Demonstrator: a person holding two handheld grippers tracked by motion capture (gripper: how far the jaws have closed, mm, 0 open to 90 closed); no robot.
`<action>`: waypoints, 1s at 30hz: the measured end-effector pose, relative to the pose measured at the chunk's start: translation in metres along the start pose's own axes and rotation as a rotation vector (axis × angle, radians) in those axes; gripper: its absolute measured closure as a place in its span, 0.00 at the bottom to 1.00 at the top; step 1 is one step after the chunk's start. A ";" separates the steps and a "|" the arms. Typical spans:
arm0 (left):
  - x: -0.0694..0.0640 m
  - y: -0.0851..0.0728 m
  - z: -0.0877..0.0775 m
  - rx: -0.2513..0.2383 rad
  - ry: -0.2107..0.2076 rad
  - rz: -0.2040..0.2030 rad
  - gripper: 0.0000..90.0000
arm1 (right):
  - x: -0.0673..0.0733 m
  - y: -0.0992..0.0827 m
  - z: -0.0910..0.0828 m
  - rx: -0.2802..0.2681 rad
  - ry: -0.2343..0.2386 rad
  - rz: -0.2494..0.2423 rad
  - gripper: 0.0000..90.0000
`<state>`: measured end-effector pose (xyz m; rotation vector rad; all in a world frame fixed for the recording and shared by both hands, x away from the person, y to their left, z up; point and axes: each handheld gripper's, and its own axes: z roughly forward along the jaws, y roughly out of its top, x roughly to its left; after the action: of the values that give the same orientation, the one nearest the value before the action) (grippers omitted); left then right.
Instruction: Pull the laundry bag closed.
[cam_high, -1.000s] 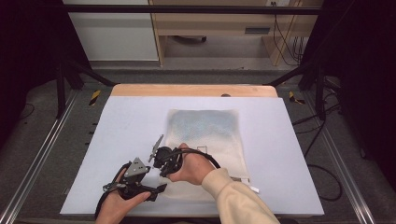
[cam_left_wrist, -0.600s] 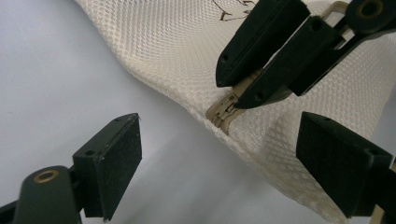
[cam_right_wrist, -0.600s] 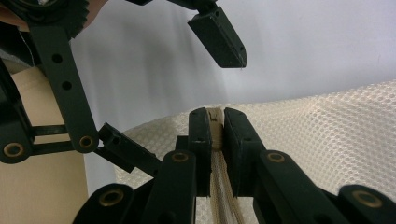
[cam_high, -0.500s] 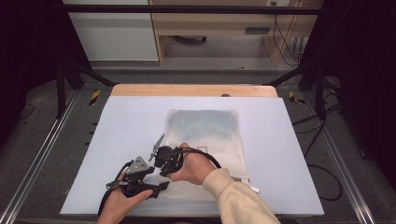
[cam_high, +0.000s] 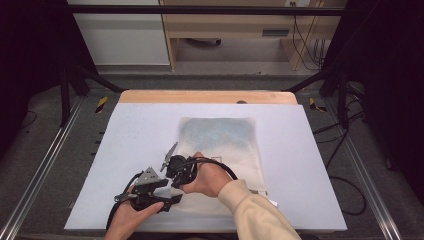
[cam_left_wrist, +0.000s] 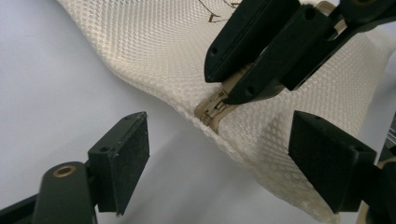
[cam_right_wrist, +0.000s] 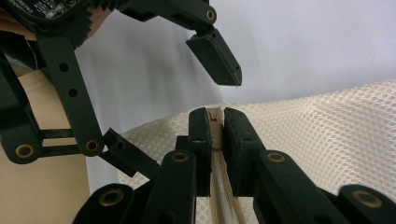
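- We see a cream mesh fabric bag (cam_high: 220, 150) lying flat on the pale grey counter (cam_high: 125, 150), right of centre, its honeycomb weave plain in the left gripper view (cam_left_wrist: 154, 51).
- Its near left edge is lifted and bowed off the counter; a beige zipper (cam_left_wrist: 212, 109) runs along that raised edge.
- Our right gripper (cam_right_wrist: 215, 123) has its fingers (cam_right_wrist: 236, 140) clamped together on the zipper's end, the tape pinched between them.
- Our left gripper (cam_left_wrist: 219, 154) sits just beside, its fingers (cam_left_wrist: 123, 156) apart; they have just been closing, astride the bag's edge below the zipper without pressing it.
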<state>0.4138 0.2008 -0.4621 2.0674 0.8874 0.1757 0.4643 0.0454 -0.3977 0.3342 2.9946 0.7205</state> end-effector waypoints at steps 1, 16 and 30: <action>0.000 0.000 0.000 -0.001 -0.009 -0.002 0.24 | 0.000 0.000 0.000 0.000 0.001 0.000 0.91; 0.005 0.001 0.007 0.003 -0.083 -0.044 0.32 | -0.001 0.001 -0.005 -0.004 0.003 0.002 0.91; 0.009 0.001 0.015 -0.012 -0.157 -0.070 0.42 | -0.001 0.002 -0.005 -0.003 0.003 -0.004 0.91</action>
<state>0.4271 0.1967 -0.4719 2.0047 0.8584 -0.0193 0.4656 0.0444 -0.3926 0.3271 2.9954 0.7263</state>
